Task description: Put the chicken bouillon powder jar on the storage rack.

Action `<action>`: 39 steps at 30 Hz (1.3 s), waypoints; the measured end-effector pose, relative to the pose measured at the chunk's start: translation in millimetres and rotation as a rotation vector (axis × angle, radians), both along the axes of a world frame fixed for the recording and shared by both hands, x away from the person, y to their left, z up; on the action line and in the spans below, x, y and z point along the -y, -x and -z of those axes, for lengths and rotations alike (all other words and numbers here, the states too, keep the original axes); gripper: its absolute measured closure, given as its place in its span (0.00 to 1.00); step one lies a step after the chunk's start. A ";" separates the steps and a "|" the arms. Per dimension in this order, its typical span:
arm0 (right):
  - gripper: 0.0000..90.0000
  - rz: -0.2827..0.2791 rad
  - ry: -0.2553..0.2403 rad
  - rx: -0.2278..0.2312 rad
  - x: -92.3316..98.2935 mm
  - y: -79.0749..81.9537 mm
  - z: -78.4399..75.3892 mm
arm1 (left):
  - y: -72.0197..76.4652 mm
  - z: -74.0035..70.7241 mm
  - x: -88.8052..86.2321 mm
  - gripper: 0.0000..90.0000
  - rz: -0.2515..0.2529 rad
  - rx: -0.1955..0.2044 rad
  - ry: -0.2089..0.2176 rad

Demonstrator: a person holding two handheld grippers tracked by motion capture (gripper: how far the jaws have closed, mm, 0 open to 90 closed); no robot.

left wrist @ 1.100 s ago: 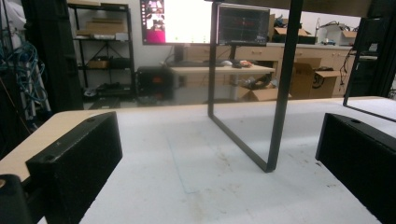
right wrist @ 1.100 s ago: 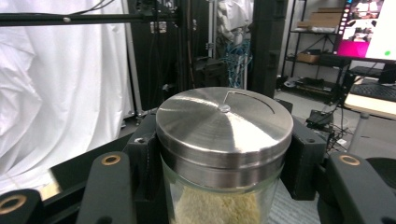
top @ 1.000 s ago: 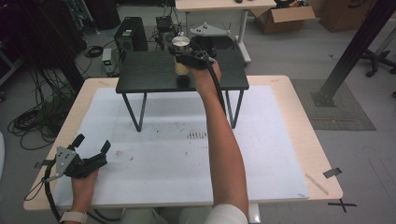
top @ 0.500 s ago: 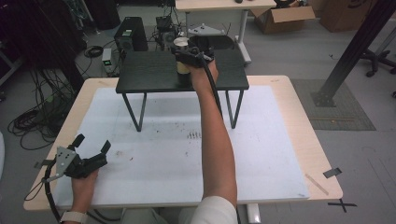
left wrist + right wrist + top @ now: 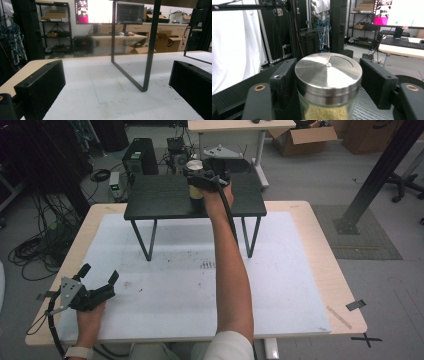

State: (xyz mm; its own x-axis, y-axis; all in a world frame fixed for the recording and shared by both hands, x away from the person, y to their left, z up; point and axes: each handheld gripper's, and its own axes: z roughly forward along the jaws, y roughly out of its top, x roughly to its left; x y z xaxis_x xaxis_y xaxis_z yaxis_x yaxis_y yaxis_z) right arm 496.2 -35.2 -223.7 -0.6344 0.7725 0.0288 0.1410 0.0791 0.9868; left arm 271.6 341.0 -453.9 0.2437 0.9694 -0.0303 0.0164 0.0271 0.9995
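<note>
Right gripper view puts one spice jar (image 5: 328, 85) upright between the right gripper (image 5: 328, 82)'s jaws, which have just been opening, gaps either side. The jar stands on the one black stand (image 5: 165, 195), beyond the left gripper (image 5: 97, 275), which is open, empty, well short of the stand.

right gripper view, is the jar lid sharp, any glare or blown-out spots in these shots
Right gripper view: the lid is sharp with soft sheen, the monitor behind is washed out. Left gripper view: the screen is blown white, the jaws near the lens soft. High view: even light, slightly grainy.
</note>
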 end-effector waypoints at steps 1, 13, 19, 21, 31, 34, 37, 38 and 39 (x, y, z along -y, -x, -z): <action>0.33 0.003 0.007 -0.002 0.6 1.0 -0.3 | 0.0 0.0 0.0 0.01 0.000 0.000 0.000; 0.19 0.008 -0.001 -0.015 6.3 13.5 -3.6 | 0.0 0.0 0.1 0.01 0.001 -0.001 -0.002; 0.10 0.030 0.014 -0.010 4.9 17.1 -4.0 | 0.0 0.0 0.4 0.01 0.001 0.000 -0.002; 0.08 0.033 0.006 -0.007 5.4 18.3 -4.8 | -0.1 0.0 0.4 0.01 0.001 0.000 -0.002; 0.02 0.034 -0.018 0.002 13.1 30.6 -3.8 | -0.2 -0.1 0.3 0.01 0.001 -0.002 -0.006; 0.02 0.032 -0.014 0.001 17.3 34.6 -1.0 | -0.5 -0.2 0.7 0.01 0.000 -0.004 -0.010; 0.02 0.032 -0.010 0.012 21.4 40.0 -0.4 | -0.5 -0.2 1.1 0.02 0.000 -0.005 -0.013; 0.02 0.031 -0.014 0.014 22.7 41.8 -0.9 | -0.4 -0.1 1.2 0.02 0.000 -0.003 -0.013; 0.02 0.029 -0.020 0.018 24.5 44.2 -1.8 | -0.4 -0.1 1.1 0.02 0.000 -0.004 -0.013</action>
